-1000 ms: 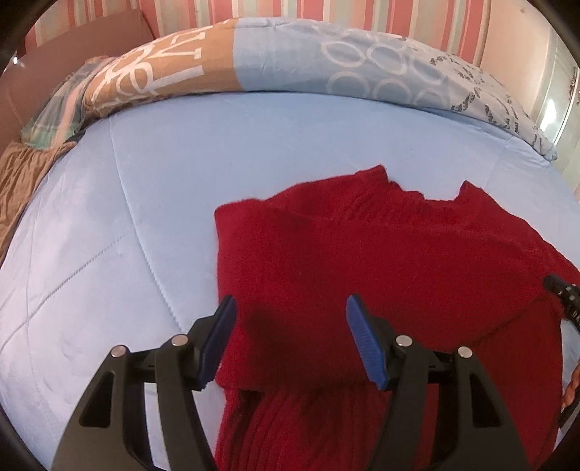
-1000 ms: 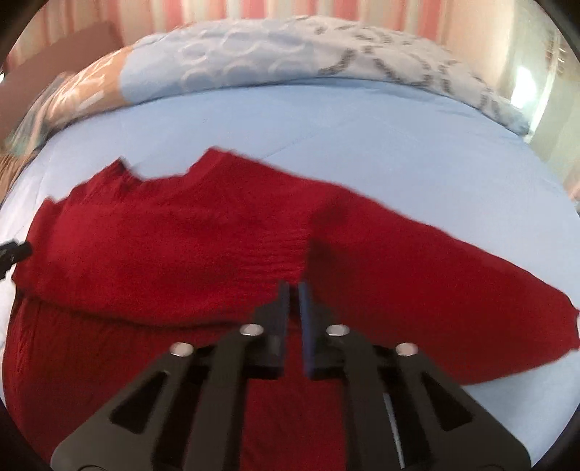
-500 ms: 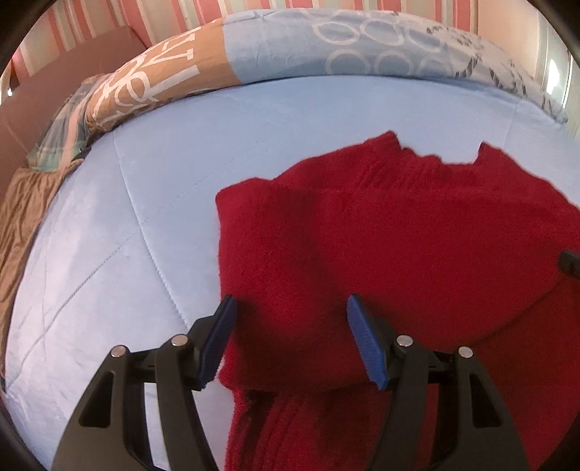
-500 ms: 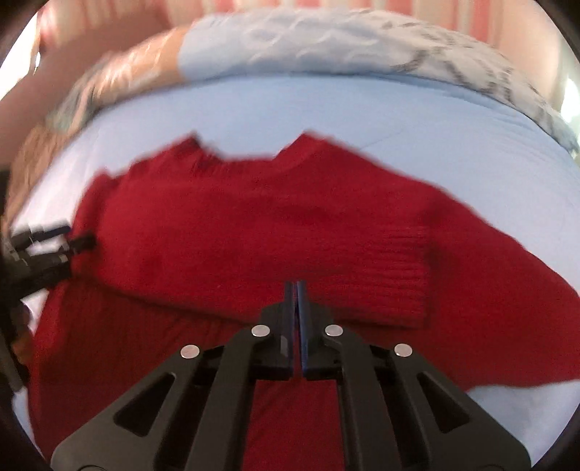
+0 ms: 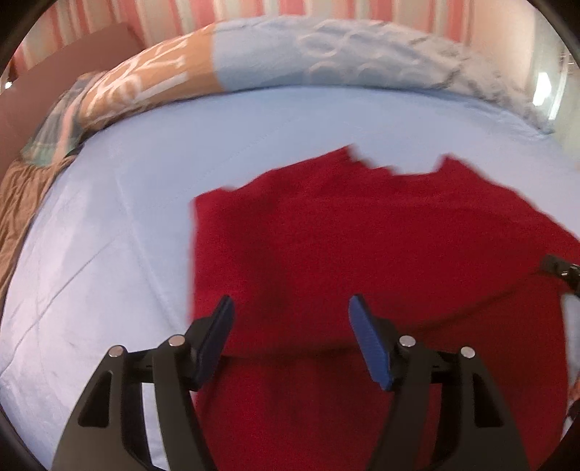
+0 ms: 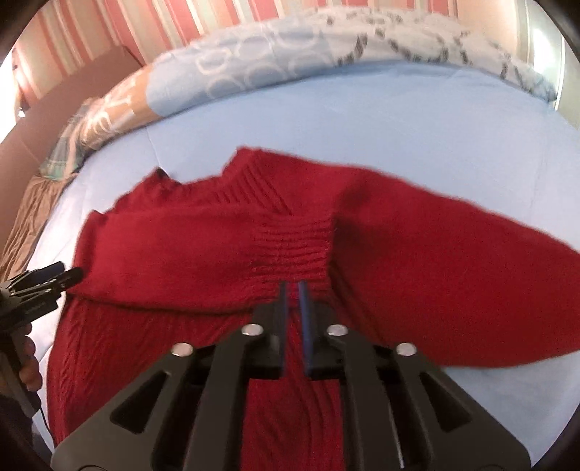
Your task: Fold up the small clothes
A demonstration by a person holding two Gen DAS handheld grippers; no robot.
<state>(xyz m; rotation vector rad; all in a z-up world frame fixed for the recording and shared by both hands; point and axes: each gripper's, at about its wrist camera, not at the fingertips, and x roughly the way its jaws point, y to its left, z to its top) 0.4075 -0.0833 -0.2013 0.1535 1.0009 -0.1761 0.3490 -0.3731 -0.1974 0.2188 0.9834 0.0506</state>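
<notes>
Red knit sweater (image 5: 362, 253) spread flat on the pale blue bedsheet (image 5: 108, 217), neckline pointing toward the patterned duvet (image 5: 290, 61) bunched along the far edge. One sleeve (image 6: 188, 261) folded across the chest, its ribbed cuff (image 6: 293, 250) lying near the middle; the other sleeve (image 6: 471, 275) stretched out sideways onto the sheet. Left gripper (image 5: 290, 326) hovering low over the folded side of the garment, jaws spread wide, blue pads (image 5: 369, 344) holding nothing — red knit visible between them. Right gripper (image 6: 293, 308) just short of the ribbed cuff, jaws drawn almost together with only a thin slit between, nothing pinched in it as far as can be seen. Left gripper's tip also visible at the left edge of the right wrist view, beside the sweater's folded edge. Beyond the duvet, a striped pink wall (image 6: 108, 21) — and a brown cover (image 5: 18, 203) at the bed's far left side.
</notes>
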